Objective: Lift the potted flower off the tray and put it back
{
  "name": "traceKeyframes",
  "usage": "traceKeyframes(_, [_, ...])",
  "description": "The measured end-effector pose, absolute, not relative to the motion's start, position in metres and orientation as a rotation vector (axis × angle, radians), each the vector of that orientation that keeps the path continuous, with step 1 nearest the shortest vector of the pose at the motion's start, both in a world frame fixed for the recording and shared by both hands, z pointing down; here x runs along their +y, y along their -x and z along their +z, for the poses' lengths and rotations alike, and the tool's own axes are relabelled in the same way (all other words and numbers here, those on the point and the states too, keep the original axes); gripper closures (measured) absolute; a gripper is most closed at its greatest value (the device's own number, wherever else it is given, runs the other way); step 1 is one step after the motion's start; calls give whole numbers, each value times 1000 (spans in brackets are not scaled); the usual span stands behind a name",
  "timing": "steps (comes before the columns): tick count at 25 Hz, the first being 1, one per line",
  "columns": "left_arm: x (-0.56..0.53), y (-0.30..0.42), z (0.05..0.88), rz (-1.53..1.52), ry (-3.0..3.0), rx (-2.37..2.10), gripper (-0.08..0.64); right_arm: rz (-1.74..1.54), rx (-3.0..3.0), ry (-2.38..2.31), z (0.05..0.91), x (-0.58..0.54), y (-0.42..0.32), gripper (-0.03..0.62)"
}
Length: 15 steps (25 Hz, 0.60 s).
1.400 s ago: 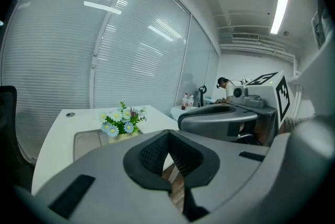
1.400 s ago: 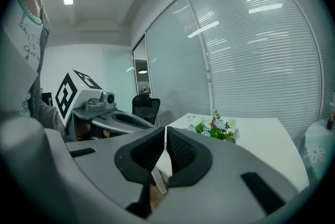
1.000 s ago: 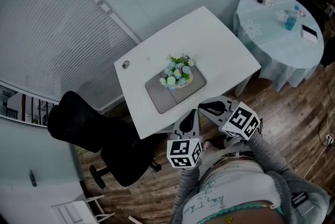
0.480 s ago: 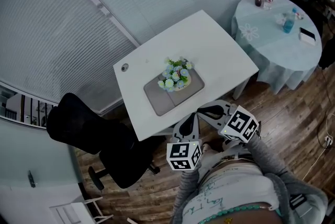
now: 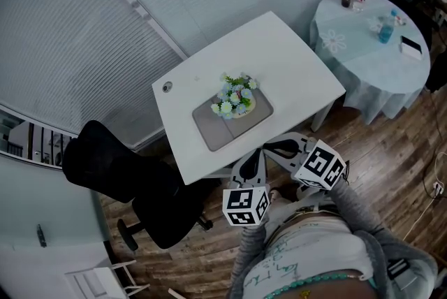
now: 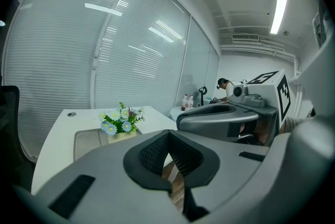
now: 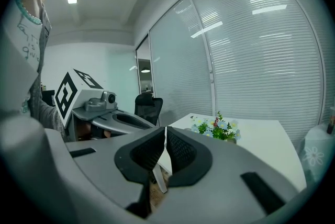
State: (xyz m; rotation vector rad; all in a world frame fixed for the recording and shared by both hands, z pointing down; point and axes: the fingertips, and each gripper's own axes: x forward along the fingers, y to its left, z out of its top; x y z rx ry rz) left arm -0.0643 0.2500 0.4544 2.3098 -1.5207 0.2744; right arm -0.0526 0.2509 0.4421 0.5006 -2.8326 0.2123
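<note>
My left gripper (image 6: 168, 140) is clenched on nothing, and my right gripper (image 7: 164, 136) is pressed together and just as empty. Both hover side by side just off the near edge of the tabletop (image 5: 279, 53). The flower (image 5: 236, 95) stands upright on the tray (image 5: 213, 131), well ahead of both. It sits left of the left gripper's line and right of the right gripper's.

Smooth matt white desk (image 5: 279, 53), matt grey tray (image 5: 209, 131), wood-plank floor (image 5: 394, 151), cloth-covered round table (image 5: 370, 63)
</note>
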Motion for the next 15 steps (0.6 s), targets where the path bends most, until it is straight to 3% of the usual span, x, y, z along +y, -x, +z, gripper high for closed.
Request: traceKeyframes(15, [254,66,457,285,-2299,-1531,549,213,-2800,-501,449,254,51,566])
